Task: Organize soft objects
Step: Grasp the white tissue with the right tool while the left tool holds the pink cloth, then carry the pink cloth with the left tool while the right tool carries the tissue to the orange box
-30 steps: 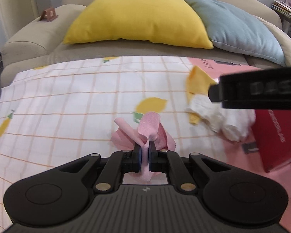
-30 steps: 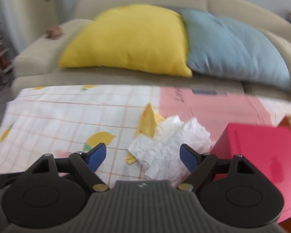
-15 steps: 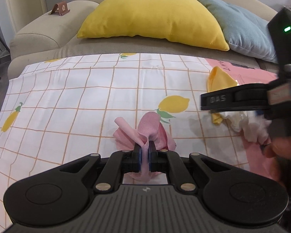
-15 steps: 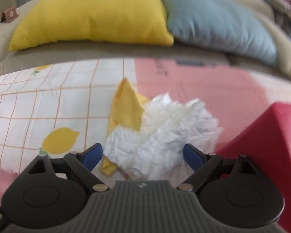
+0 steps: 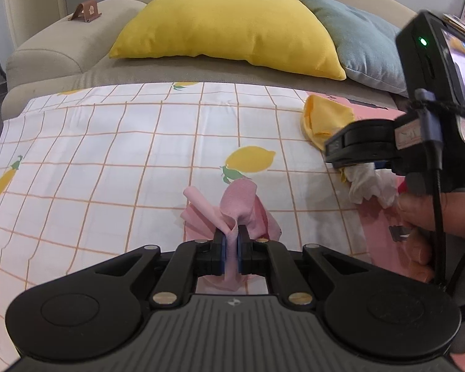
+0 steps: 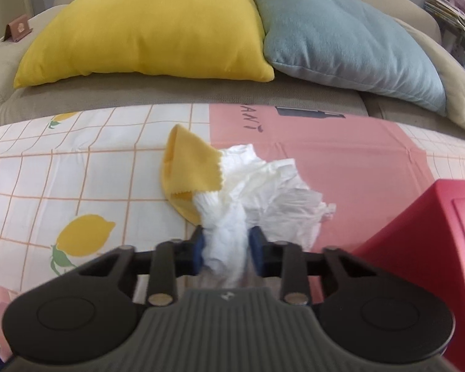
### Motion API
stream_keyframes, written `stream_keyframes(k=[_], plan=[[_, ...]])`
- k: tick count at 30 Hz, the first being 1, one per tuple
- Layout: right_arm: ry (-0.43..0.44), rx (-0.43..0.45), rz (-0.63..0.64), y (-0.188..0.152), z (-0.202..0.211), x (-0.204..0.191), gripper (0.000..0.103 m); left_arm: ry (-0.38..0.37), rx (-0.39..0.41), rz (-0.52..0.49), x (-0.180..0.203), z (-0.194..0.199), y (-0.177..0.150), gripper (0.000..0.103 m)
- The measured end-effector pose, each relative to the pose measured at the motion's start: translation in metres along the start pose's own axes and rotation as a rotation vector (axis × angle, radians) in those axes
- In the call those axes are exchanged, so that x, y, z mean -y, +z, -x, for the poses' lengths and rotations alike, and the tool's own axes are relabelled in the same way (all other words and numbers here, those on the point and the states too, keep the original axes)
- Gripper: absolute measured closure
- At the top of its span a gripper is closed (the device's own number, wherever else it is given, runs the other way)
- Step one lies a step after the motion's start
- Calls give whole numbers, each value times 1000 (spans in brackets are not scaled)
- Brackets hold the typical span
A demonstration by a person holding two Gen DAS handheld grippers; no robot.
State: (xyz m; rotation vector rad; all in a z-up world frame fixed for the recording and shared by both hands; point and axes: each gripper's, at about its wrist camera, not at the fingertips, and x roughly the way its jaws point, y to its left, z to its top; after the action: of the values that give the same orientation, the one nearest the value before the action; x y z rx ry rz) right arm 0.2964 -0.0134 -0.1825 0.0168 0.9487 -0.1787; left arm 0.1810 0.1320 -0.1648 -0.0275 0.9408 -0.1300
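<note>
- The left gripper (image 5: 231,241) is clamped tight on a pink cloth (image 5: 232,214), its 2 blue pads squeezing a thin fold that rises in loose curls above the jaws; the rest of the cloth lies bunched on the checked sheet (image 5: 108,170) just below a printed lemon (image 5: 251,159).
- The right gripper (image 6: 228,245) has just been closing, and its jaws now pinch a twisted neck of crumpled white tissue (image 6: 263,186), standing only narrowly apart with the paper pressed between the pads.
- The tissue spreads out beyond the jaws across the seam where the sheet meets a pink cloth panel (image 6: 356,136).
- A yellow cloth (image 6: 189,161), folded into a cone-like shape, lies touching the tissue's left side, partly under it.
- A red box (image 6: 434,232) stands at the right edge of the right wrist view, near the tissue but apart from it.
- In the left wrist view, the person's hand (image 5: 431,210) grips the right tool over the tissue.
- Behind the sheet, a yellow cushion (image 6: 145,31) and a blue cushion (image 6: 341,37) lean side by side on a beige sofa (image 5: 62,46).
</note>
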Motion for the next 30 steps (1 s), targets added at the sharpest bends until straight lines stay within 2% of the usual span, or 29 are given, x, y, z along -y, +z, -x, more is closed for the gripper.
stream_keyframes(k=[2, 4, 9, 18, 23, 30], plan=[[24, 9, 26, -1, 2, 4, 85, -4, 1, 8, 0, 4, -1, 96], [34, 27, 58, -3, 9, 5, 87, -2, 3, 11, 1, 8, -1, 96], [115, 83, 124, -11, 42, 8, 87, -11, 31, 38, 0, 29, 2, 96], [269, 101, 123, -26, 121, 35, 88, -6, 90, 31, 11, 87, 2, 96], [299, 124, 132, -37, 168, 57, 88, -20, 115, 15, 27, 124, -4, 96], [299, 178, 117, -51, 228, 100, 88, -45, 162, -13, 60, 174, -10, 96]])
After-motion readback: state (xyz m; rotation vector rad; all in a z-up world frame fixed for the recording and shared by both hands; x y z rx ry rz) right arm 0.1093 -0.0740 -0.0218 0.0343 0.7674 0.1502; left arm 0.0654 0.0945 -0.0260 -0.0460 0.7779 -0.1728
